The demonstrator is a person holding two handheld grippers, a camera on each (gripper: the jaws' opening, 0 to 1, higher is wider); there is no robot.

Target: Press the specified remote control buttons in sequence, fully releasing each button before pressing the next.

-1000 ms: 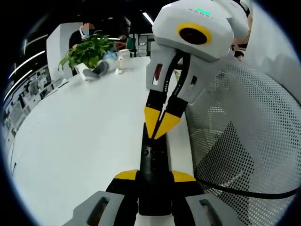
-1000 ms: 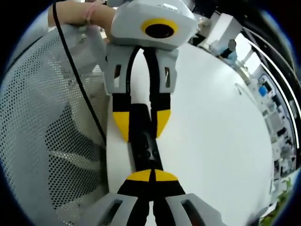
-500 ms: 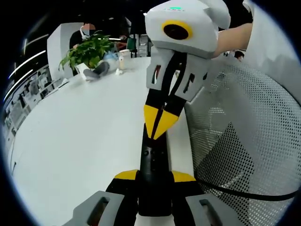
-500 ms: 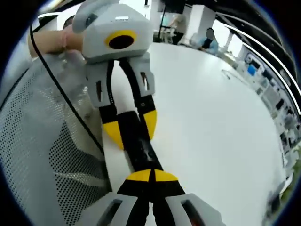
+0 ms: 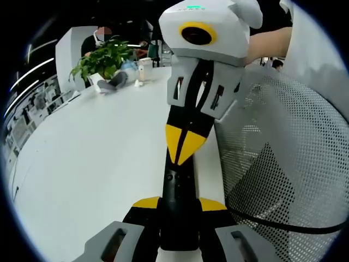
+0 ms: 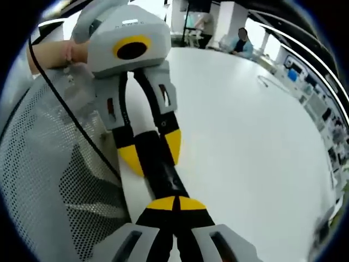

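A slim black remote control (image 5: 177,188) lies lengthwise between the yellow-tipped jaws of my left gripper (image 5: 179,204), which is shut on its sides. My right gripper (image 5: 184,144) comes down from above with its yellow tips together, and they rest on the remote's upper face. In the right gripper view, my right gripper (image 6: 175,203) is shut and its tips sit on the near end of the remote (image 6: 157,166). Beyond it, the left gripper (image 6: 152,153) clasps the remote from both sides. The buttons under the tips are hidden.
A large white table (image 5: 92,153) stretches away under the remote. A potted plant (image 5: 101,60) and small items stand at its far end. A white mesh chair (image 5: 283,164) with a black cable (image 5: 283,222) across it stands close beside the grippers. People sit in the background.
The right gripper has swung a little over the remote, its body leaning further left in the left gripper view. Its tips stay on the remote, and the left gripper's hold is unchanged.
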